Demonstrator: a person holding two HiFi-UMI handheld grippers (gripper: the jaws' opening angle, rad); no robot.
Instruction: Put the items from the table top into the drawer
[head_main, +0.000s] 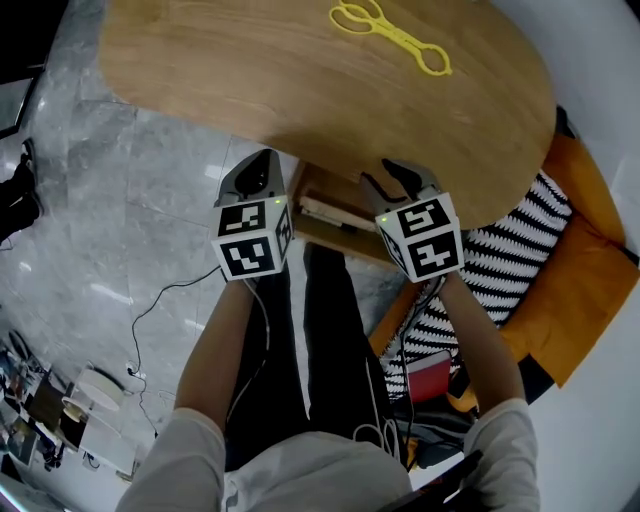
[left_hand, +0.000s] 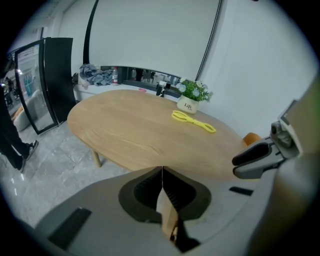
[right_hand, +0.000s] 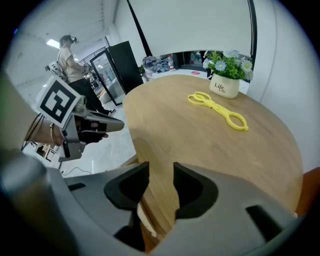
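On the far part of the oval wooden counter (head_main: 200, 90), a pair of yellow scissor tongs (head_main: 390, 35) is laid flat, well back from the near edge and nearer the far rim. Just beside the tongs, a white flower pot (right_hand: 224, 86) is set by that far rim. A wide stretch of bare wood is seen between the tongs and the near edge.

Under the near edge, an open drawer (head_main: 335, 245) is seen drawn out toward the person. Flat pale things lie inside it, but what they are cannot be told.

The left claw (left_hand: 162, 175) is held just off the near edge, to the left of the drawer, over grey floor tiles (head_main: 130, 200). Its jaws are clenched together with nothing between them. The right claw (right_hand: 161, 180) is held at the near edge, above the drawer's right end. Its jaws are parted and nothing is grasped; only the counter's rim is seen through the gap. The two claws are set apart, with the drawer's opening between them.

To the right, a striped blanket (head_main: 500, 270) and an orange cushion (head_main: 580, 290) are seen beside the counter's curved end.
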